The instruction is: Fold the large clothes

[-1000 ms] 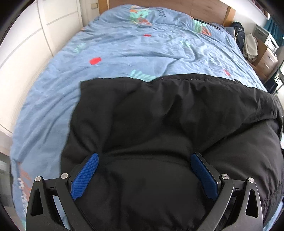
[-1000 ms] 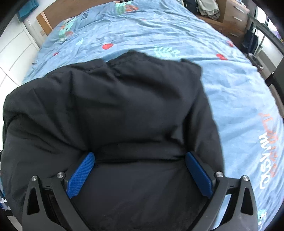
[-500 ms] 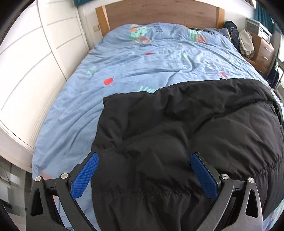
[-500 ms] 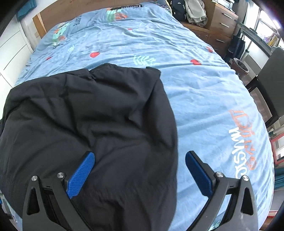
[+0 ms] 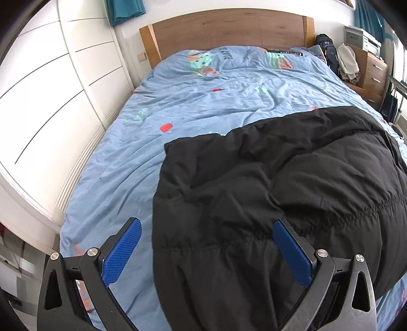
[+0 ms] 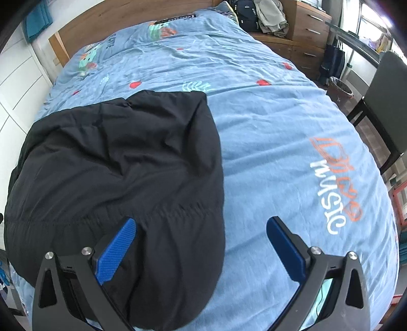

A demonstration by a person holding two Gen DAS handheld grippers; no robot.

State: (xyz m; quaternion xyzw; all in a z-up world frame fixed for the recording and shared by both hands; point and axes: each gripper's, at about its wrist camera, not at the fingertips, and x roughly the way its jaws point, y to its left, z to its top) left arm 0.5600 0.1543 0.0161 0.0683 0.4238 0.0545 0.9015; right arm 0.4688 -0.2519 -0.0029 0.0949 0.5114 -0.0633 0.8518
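Left wrist view: left tool (image 5: 207, 249) spread wide, both blue pads (image 5: 121, 253) bare, gripping nothing. Black padded jacket (image 5: 279, 198) lies folded in a puffy heap on the blue bed cover (image 5: 178, 114), filling the frame from 3 o'clock round to 6 o'clock. Its left edge runs between the 2 pads; the right pad sits over black fabric, the left pad over blue cover. Cannot tell whether either pad touches cloth. Wooden headboard (image 5: 229, 30) at 12 o'clock, white wardrobe doors (image 5: 51, 89) at 9 to 10 o'clock, wooden drawer unit (image 5: 374, 73) at 2 o'clock with a dark backpack (image 5: 329, 53) and pale clothing beside it.

Right wrist view: right tool (image 6: 201, 244) also wide open and empty. Jacket (image 6: 122, 178) takes up 7 to 11 o'clock, with its right edge falling between the pads (image 6: 286, 248); left pad over jacket, right pad over cover (image 6: 267, 132). White and orange "music" print (image 6: 333, 185) on the cover at 3 o'clock. Dark chair (image 6: 381, 107) off the bed at 2 o'clock, drawers (image 6: 307, 33) at 1 o'clock, headboard (image 6: 106, 20) at 11 to 12 o'clock.
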